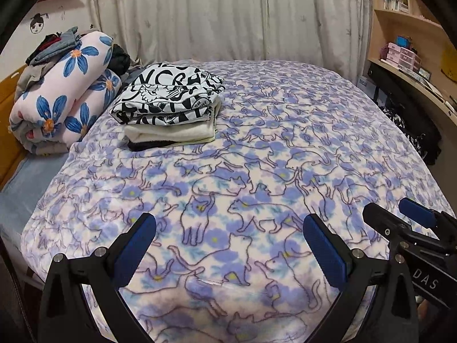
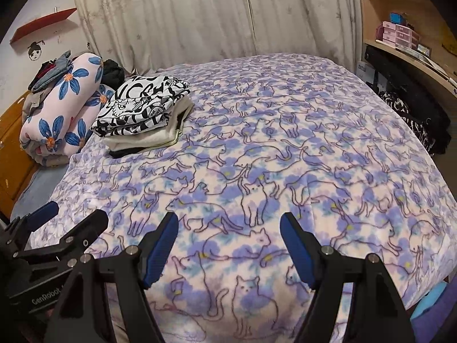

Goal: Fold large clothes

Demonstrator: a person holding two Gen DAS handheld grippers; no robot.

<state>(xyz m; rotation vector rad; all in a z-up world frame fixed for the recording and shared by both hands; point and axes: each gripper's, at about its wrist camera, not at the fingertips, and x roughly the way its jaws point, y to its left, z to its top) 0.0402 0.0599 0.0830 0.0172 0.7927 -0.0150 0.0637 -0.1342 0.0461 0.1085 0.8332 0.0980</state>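
A stack of folded clothes (image 1: 168, 105) lies on the far left of the bed: a black-and-white lettered garment on top, a cream one and a black one beneath. It also shows in the right wrist view (image 2: 142, 114). My left gripper (image 1: 228, 223) is open and empty, low over the near part of the purple cat-print blanket (image 1: 285, 148). My right gripper (image 2: 228, 223) is open and empty beside it, over the same blanket (image 2: 285, 143). Each gripper shows at the edge of the other's view: the right one (image 1: 400, 214) and the left one (image 2: 77, 214).
A rolled pink quilt with blue flowers (image 1: 62, 91) lies at the far left with loose clothes (image 1: 54, 45) piled on it. Curtains (image 1: 228, 14) hang behind the bed. A wooden shelf and desk (image 1: 405, 37) stand at the right, with dark fabric (image 1: 411, 131) below.
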